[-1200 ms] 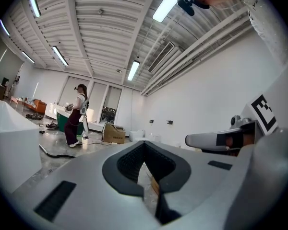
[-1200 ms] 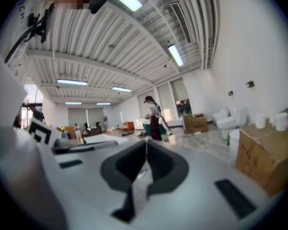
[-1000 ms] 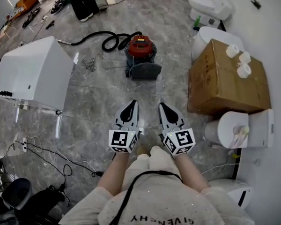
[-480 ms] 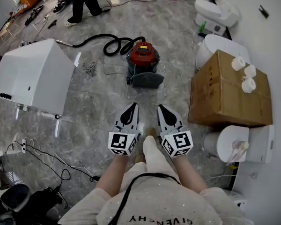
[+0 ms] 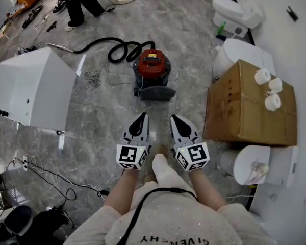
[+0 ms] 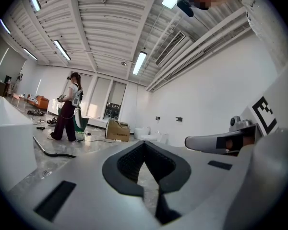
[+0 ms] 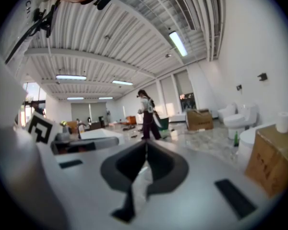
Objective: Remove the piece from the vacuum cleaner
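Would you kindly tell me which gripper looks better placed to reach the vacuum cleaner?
Left, marginally. Both left gripper and right gripper are shut, empty, short of the vacuum cleaner, which sits more in line with the left.

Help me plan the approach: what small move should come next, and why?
Probably step closer to the vacuum cleaner: the left tongs and right tongs are both shut, empty and well short of it on the floor ahead.

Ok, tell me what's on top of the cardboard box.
Three white rolls stand near one corner of the box; the rest of its top is bare. What is inside or under the box is covered.
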Tool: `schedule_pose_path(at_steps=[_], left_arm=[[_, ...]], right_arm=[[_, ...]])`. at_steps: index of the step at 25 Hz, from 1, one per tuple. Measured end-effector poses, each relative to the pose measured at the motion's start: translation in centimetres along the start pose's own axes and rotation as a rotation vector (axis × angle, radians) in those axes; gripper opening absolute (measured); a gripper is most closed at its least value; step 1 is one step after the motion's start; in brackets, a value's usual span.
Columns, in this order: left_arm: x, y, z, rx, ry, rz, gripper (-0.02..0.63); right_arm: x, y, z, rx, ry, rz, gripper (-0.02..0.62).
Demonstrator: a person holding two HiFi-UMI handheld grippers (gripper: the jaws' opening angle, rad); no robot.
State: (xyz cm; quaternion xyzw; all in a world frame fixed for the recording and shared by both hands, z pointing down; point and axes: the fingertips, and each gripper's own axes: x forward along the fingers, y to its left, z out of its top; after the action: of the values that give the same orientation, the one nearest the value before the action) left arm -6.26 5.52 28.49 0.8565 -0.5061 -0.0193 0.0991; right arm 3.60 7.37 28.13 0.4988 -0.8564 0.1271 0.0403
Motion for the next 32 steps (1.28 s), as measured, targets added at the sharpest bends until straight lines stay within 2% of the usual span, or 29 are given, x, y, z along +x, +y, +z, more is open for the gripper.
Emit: schedule_pose_path(at_steps=[15,27,32], left_arm=[[7.3,2.0,-3.7,-0.026,0.059,0.039,0.021],[12.9,4.7,-9.8,-0.045,0.136,0.025,0.021],[15.4,6.8,-13.2,-0.049,0.168,0.036,0.021]], right_arm=[[6.2,-5.4,-2.6,0.015,0.08,0.061,0.014],[10.7,-8.7,-6.2,0.019,0.155,0.076,0.014],[13.4,-10.0,-8.9,0.008,0.206,0.101,0.014]])
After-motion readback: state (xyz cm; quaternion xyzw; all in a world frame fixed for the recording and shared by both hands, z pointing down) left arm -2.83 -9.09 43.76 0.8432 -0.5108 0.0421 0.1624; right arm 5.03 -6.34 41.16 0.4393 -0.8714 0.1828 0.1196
